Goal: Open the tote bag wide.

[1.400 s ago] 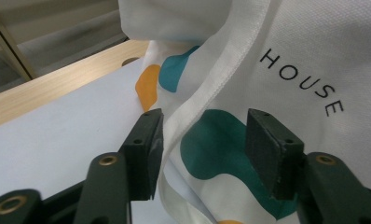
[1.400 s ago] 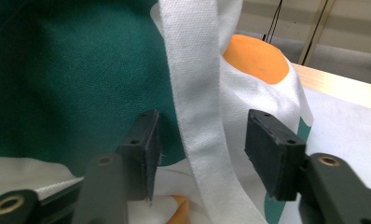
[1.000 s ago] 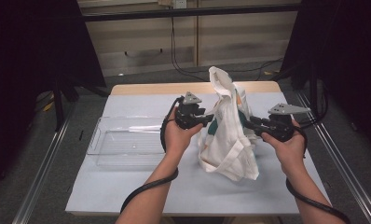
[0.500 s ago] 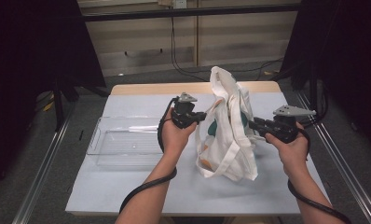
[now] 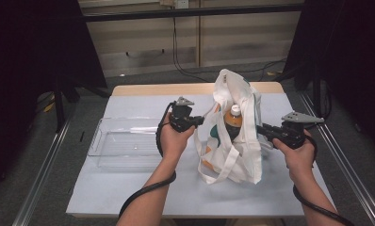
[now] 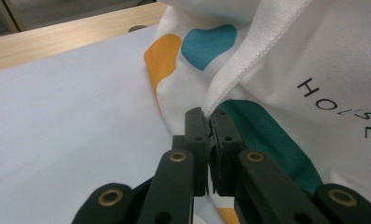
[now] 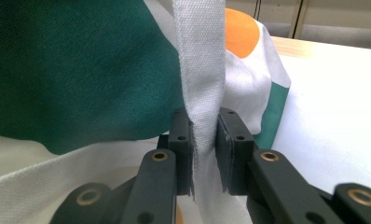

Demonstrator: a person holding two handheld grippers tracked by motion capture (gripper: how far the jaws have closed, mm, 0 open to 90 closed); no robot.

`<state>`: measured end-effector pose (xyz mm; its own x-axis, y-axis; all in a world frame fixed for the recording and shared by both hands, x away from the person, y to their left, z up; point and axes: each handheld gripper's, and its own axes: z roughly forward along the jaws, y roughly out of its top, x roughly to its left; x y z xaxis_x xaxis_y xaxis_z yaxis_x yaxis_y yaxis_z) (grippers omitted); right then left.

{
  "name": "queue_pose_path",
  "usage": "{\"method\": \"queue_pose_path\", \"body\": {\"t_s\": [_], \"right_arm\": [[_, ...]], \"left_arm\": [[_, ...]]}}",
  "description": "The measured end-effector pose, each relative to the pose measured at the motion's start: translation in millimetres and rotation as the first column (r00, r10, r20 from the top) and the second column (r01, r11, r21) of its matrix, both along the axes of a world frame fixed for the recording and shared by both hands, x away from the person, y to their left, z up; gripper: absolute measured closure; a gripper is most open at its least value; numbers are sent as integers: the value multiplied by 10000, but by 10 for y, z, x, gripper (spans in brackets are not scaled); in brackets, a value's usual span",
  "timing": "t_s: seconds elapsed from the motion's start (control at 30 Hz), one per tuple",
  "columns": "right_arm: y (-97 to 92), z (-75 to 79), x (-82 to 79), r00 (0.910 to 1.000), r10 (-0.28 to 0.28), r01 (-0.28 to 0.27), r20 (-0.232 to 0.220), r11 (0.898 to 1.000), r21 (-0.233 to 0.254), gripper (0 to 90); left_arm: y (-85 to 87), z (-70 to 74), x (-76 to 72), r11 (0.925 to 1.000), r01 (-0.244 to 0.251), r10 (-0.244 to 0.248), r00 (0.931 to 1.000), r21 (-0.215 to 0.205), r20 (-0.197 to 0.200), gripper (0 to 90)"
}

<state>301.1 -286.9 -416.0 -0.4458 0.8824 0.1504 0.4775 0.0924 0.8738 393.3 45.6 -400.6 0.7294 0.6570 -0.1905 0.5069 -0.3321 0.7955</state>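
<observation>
A white tote bag (image 5: 232,141) printed with orange and teal patches stands upright on the pale covered surface (image 5: 129,188), right of centre, its mouth held apart between the two tools. A bottle (image 5: 233,121) with a white cap and brown contents stands inside the bag, its top showing at the opening. The left gripper (image 5: 200,120) is at the bag's left edge; in the left gripper view its jaws are closed tight on the end of a white woven strap (image 6: 249,65), with the printed cloth just behind. The right gripper (image 5: 262,129) meets the bag's right side; in the right gripper view a second white strap (image 7: 200,93) runs upright between its jaws, which have just been closing and now stand narrow against it, the left pad touching the webbing; whether the right pad presses cannot be told with certainty. A clear plastic tray (image 5: 101,141) lies on the surface to the left of the left hand (image 5: 174,141), apart from the bag. The right hand (image 5: 298,157) holds its tool level at the bag's side.
</observation>
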Motion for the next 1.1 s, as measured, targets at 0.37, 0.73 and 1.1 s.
{"method": "queue_pose_path", "body": {"t_s": [0.37,0.73,1.1], "right_arm": [[-48,-93,6,9997,-193,193,-120,9998,9,778],[-123,-231,5,9984,-457,459,-324,9989,65,782],[-188,-385,9,9953,-680,683,-692,9977,14,782]], "left_arm": [[1,-42,8,10000,70,-70,9999,-45,-97,869],[-21,-78,24,10000,62,-63,9998,-38,-210,869],[-31,-178,45,9999,-74,71,9992,-82,-399,861]]}}
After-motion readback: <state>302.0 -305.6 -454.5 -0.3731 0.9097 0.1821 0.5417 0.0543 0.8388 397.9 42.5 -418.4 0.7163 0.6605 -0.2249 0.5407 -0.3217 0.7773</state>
